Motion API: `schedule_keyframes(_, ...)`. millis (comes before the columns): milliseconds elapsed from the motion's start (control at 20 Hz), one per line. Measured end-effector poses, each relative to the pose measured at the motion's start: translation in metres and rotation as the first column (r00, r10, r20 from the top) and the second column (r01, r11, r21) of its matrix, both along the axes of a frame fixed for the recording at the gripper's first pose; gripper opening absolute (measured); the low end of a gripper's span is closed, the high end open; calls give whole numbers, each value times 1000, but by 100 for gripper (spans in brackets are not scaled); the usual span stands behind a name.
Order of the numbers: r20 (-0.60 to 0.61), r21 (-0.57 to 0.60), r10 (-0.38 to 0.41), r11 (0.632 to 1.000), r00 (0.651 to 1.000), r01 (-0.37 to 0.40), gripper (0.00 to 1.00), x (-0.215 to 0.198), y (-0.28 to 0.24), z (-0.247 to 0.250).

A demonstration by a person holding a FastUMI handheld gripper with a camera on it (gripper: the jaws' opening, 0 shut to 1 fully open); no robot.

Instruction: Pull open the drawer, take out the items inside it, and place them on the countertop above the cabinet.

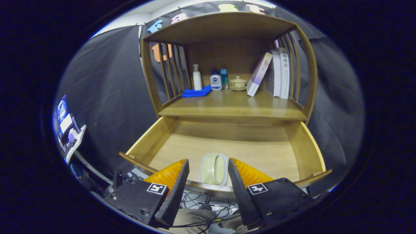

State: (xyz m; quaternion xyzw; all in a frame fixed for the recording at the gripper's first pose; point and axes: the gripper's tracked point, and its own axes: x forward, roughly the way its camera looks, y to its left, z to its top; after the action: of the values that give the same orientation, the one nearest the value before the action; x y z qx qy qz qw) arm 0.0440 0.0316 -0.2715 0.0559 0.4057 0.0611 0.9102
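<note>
Drawer's out, and the hand-held gripper (208,175) hangs with fingers spread wide, nothing held, straddling the pale green oval soap dish in its white tray (213,169) at the near end of the light wooden drawer (260,152). Best drop straight down (the front rail sits just beneath). Plenty of bare bench (234,105) above, nearer than the bottles and books.

Open wooden drawer (302,143) with pale soap dish (213,169); bottles, towel, books on countertop (234,109).
</note>
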Motion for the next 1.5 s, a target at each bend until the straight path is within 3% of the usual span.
schedule_keyframes(300,-191,-1,55,998,980,-57,76,26,13,-35)
schedule_keyframes(750,-407,-8,49,998,912,-57,71,39,21,-91)
schedule_keyframes(900,-428,-53,18,998,904,-45,63,39,16,-101)
schedule_keyframes(1050,-428,-97,12,994,904,-59,48,42,10,-108)
schedule_keyframes(1150,-425,-117,21,990,905,-79,47,41,7,-108)
schedule_keyframes(1300,-424,-95,27,993,905,-74,39,43,11,-107)
schedule_keyframes(1400,-420,-78,18,995,907,-56,23,46,10,-105)
schedule_keyframes(1500,-416,-70,3,997,910,-36,21,47,6,-100)
